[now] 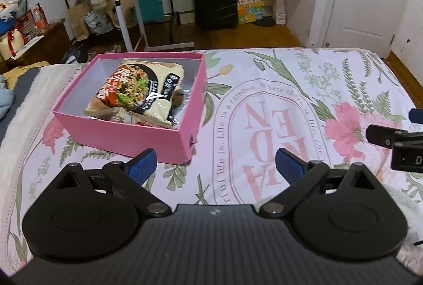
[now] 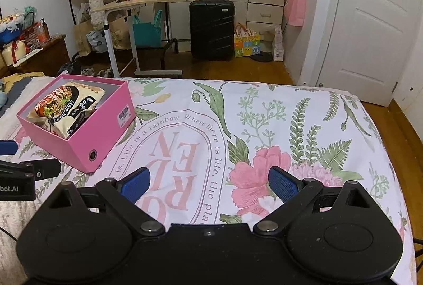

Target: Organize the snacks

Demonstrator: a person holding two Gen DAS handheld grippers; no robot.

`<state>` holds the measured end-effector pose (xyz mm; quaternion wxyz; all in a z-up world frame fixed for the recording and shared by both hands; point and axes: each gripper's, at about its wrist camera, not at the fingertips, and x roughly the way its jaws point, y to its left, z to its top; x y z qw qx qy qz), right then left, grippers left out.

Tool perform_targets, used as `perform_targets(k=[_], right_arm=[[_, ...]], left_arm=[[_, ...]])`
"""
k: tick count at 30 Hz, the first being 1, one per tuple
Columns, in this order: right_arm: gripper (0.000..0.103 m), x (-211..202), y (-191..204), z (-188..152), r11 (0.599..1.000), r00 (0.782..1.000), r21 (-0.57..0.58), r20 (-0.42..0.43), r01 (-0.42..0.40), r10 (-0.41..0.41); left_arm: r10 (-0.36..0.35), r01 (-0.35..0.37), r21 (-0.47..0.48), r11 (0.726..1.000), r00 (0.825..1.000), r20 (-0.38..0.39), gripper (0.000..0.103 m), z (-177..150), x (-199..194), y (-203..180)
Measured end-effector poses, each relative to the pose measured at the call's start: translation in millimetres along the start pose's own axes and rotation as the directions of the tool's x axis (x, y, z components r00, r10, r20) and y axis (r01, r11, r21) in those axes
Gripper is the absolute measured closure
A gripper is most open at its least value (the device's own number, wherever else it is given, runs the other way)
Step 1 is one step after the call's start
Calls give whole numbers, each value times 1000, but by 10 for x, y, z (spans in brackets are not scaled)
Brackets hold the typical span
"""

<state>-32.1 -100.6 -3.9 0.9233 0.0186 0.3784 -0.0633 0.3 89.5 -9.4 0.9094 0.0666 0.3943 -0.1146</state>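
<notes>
Noodle packet (image 1: 137, 92) in pink box (image 1: 127, 137), perhaps others beneath, both tongs (image 1: 215, 166) (image 2: 208, 183) agape

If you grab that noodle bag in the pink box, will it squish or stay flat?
The noodle bag looks like thin, crinkled plastic film, so it would probably bend and crackle. It seems puffy, so likely light for its size. Its shiny skin might slip a little, and the noodles could crack if squeezed hard. It lies tilted in the pink box.

Both views have soft, even indoor light with only weak shadows. The floral bedsheet (image 2: 290, 126) looks bright and a little washed out. Fisheye distortion bends the white door (image 2: 370, 33) and darkens the corners. Far furniture is slightly blurred.
</notes>
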Motion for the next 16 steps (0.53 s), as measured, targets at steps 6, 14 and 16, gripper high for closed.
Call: perform_targets(k=[6,14,16], right_arm=[[5,-8,5,-10,1000,1000,10,1,1,-1],[5,-19,7,-12,1000,1000,5,5,8,-8],[5,-20,9,-14,1000,1000,5,5,10,-10]], left_arm=[[2,-2,0,1000,1000,1,5,-4,-32,15],[-14,14,7,1000,1000,16,5,5,-97,16],[-16,15,13,1000,1000,20,5,7,-114,13]])
